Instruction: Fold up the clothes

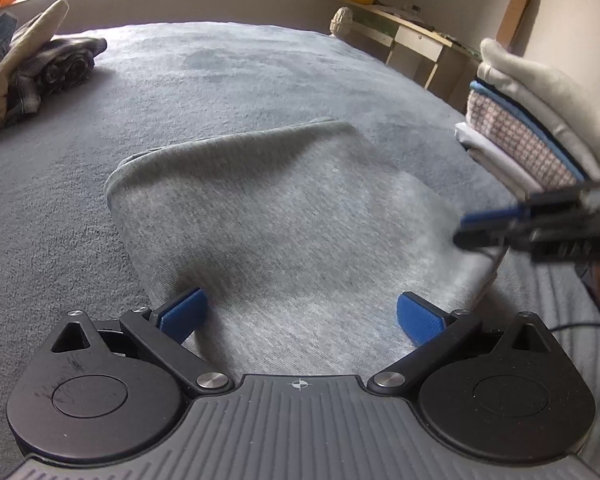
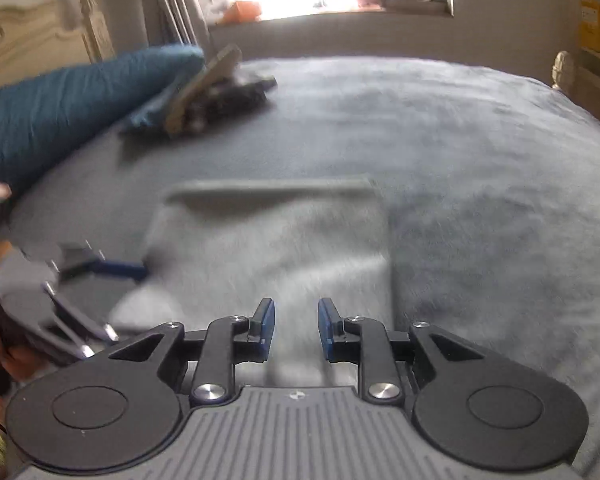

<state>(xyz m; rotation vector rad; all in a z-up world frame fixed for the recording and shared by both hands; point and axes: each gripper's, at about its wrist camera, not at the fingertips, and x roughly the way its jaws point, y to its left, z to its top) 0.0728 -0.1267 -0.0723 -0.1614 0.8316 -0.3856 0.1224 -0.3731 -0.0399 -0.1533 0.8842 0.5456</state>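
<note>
Grey garment [image 1: 284, 216] lies folded into a compact rectangle on the bed [image 1: 240, 64], doubled edge at the far side. Left hand-held gripper [image 1: 300, 314]: jaws wide apart, nothing held, pads straddling the near edge w/ cloth between them. Right hand-held gripper [image 2: 296, 328]: jaws part-open, empty, above the near edge; view blurred. Folded stack [image 1: 540, 128] sits to the right, unfolded pile [image 1: 48, 68] far left. My judgement: whether another fold or a lift follows, I'd pinch every layer at the near edge, both sides level, so the fold doesn't slip apart.
</note>
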